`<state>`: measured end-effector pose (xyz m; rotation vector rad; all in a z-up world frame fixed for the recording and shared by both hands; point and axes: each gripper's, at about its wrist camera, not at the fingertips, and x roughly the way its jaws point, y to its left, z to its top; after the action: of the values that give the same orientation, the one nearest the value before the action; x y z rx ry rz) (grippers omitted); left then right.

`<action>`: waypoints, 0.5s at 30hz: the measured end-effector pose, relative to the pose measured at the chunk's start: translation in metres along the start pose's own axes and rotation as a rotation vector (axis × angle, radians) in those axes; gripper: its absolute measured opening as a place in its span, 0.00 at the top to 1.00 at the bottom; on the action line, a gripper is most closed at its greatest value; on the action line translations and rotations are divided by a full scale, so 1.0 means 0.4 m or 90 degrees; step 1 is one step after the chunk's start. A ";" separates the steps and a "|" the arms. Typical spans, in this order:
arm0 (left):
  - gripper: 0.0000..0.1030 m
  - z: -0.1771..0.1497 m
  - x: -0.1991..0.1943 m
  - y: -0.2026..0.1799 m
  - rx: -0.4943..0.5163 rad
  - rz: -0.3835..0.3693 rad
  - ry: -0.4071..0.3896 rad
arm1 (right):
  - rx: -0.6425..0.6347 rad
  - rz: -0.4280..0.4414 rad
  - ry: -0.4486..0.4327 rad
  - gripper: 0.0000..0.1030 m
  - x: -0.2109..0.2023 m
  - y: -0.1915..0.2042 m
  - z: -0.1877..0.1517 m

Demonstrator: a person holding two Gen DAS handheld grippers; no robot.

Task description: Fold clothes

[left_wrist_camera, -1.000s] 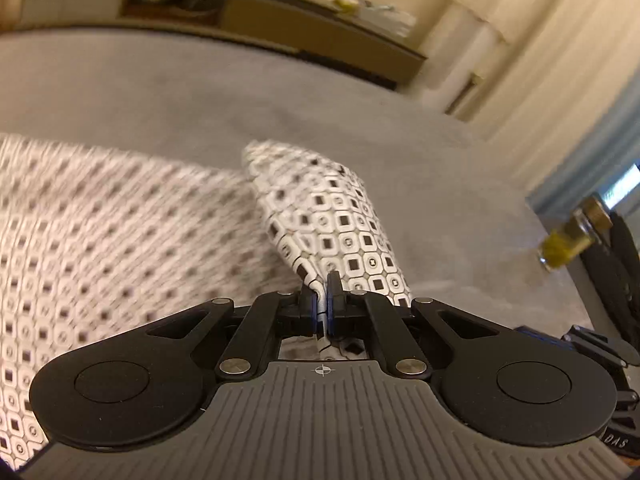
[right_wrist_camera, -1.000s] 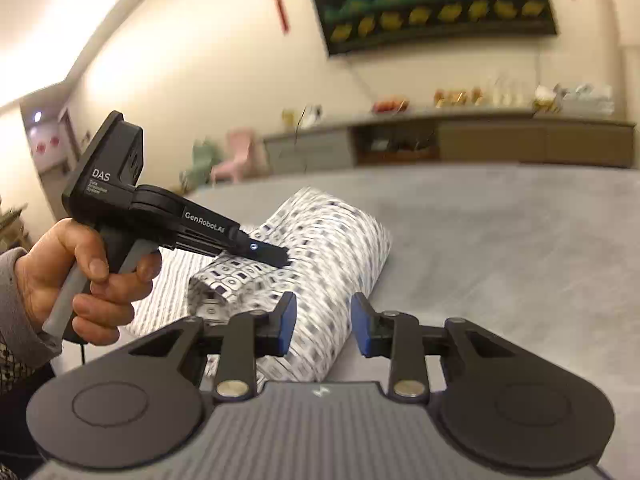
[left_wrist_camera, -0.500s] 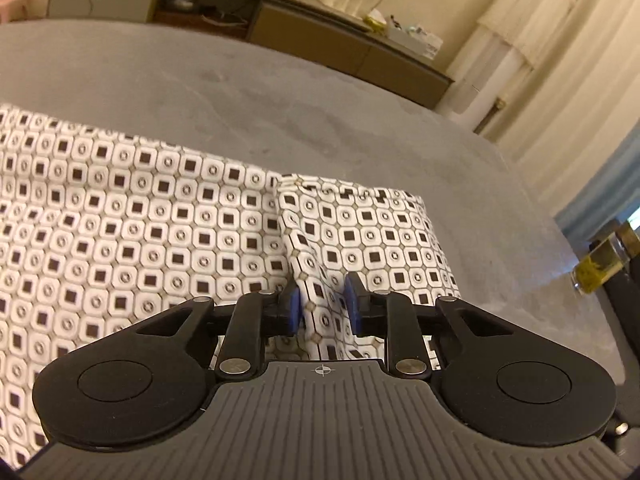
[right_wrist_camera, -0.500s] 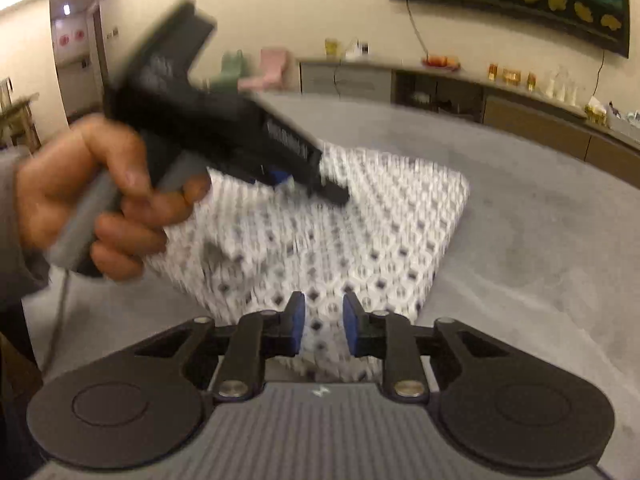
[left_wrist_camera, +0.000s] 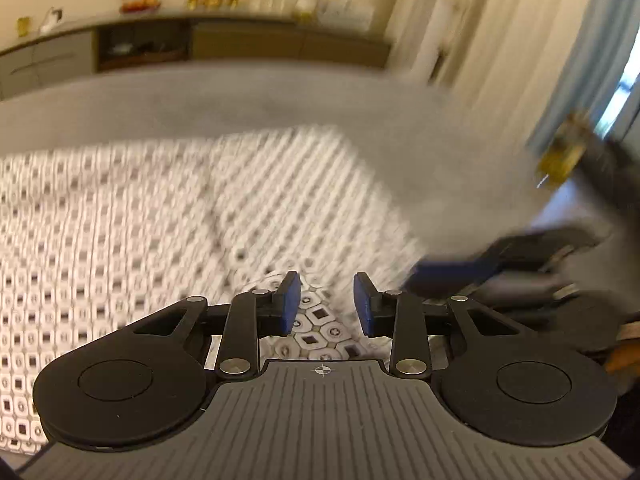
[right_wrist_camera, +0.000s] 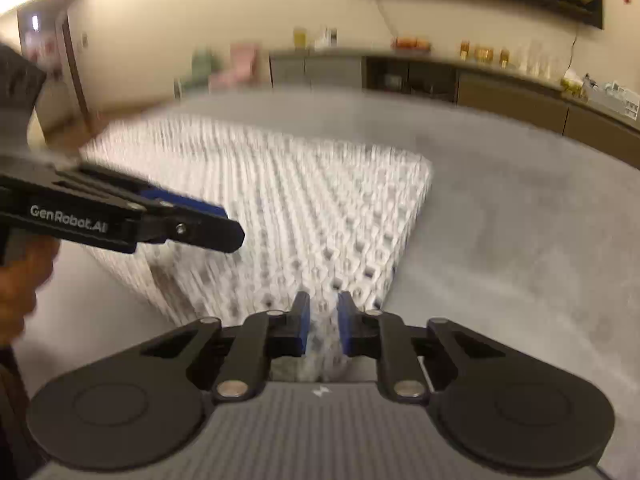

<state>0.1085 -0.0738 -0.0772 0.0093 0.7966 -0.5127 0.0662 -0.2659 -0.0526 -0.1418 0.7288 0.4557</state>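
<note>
Patterned garment [right_wrist_camera: 288, 200], white w/ small dark squares, lies flat on the grey worktop [right_wrist_camera: 520, 220], folded into a rough rectangle. In the right wrist view its long axis runs from the near right corner, at the gripper, away toward the far left; the far right corner points out over bare worktop. A fold line runs lengthwise down the cloth in the left wrist view. Left gripper [left_wrist_camera: 325, 302] hangs over the near edge of the garment, jaws apart w/ a clear gap; cloth shows below and between them but the pads don't press on it; jaws have just been closing slightly. Right gripper [right_wrist_camera: 323, 322] sits at the garment's near corner, jaws narrow and just been closing, w/ a bit of cloth edge bunched between the blue pads; looks pinched, tho blur makes contact hard to confirm. Both views motion-blurred. Sideboard [right_wrist_camera: 460, 76] w/ bottles stands along the far wall.
</note>
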 end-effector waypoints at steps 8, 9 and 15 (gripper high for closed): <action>0.92 -0.016 -0.010 0.019 0.012 0.027 -0.005 | -0.022 0.003 0.004 0.90 -0.018 0.014 -0.007; 0.92 -0.014 -0.009 0.014 0.013 0.027 -0.008 | -0.038 -0.002 0.007 0.90 -0.017 0.020 -0.009; 0.88 -0.029 -0.011 0.018 -0.001 0.009 -0.024 | -0.082 -0.009 0.016 0.90 -0.026 0.040 -0.022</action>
<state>0.1011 -0.0634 -0.0836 0.0038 0.7593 -0.4968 0.0468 -0.2580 -0.0516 -0.2745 0.7230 0.4877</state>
